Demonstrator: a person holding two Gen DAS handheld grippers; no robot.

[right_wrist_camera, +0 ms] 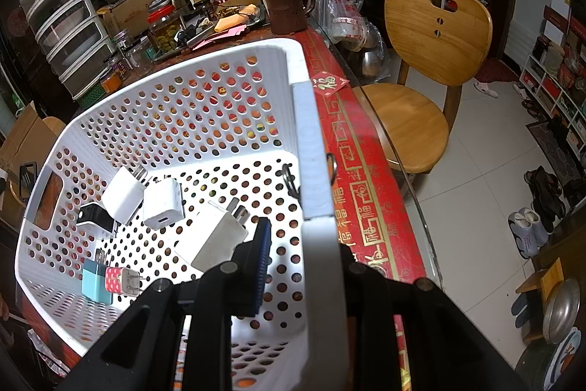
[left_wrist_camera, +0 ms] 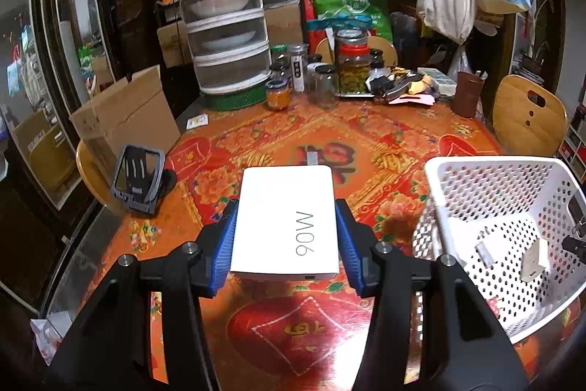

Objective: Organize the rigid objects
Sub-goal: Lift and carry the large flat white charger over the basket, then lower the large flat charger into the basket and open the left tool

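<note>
My left gripper (left_wrist_camera: pixel 285 237) is shut on a white 90W charger (left_wrist_camera: pixel 285 218), held above the red patterned tablecloth (left_wrist_camera: pixel 285 134). The blue pads (left_wrist_camera: pixel 223 244) press both of its long sides. To its right stands the white perforated basket (left_wrist_camera: pixel 487 171). In the right wrist view my right gripper (right_wrist_camera: pixel 304 244) is shut on the basket's near wall (right_wrist_camera: pixel 307 149), one blue pad (right_wrist_camera: pixel 262 255) inside; the outer finger is hidden behind the wall. Inside the basket lie several chargers: two white cubes (right_wrist_camera: pixel 161 200), a larger white one (right_wrist_camera: pixel 216 237), a black-and-white one (right_wrist_camera: pixel 93 218), a teal one (right_wrist_camera: pixel 96 283) and a pink dotted one (right_wrist_camera: pixel 119 281).
A grey phone stand (left_wrist_camera: pixel 137 178) sits on the table's left edge beside a cardboard box (left_wrist_camera: pixel 124 116). Jars (left_wrist_camera: pixel 351 65), a stacked food cover (left_wrist_camera: pixel 223 24) and a brown mug (left_wrist_camera: pixel 467 94) crowd the far side. Wooden chairs (right_wrist_camera: pixel 432 35) stand at the table's right.
</note>
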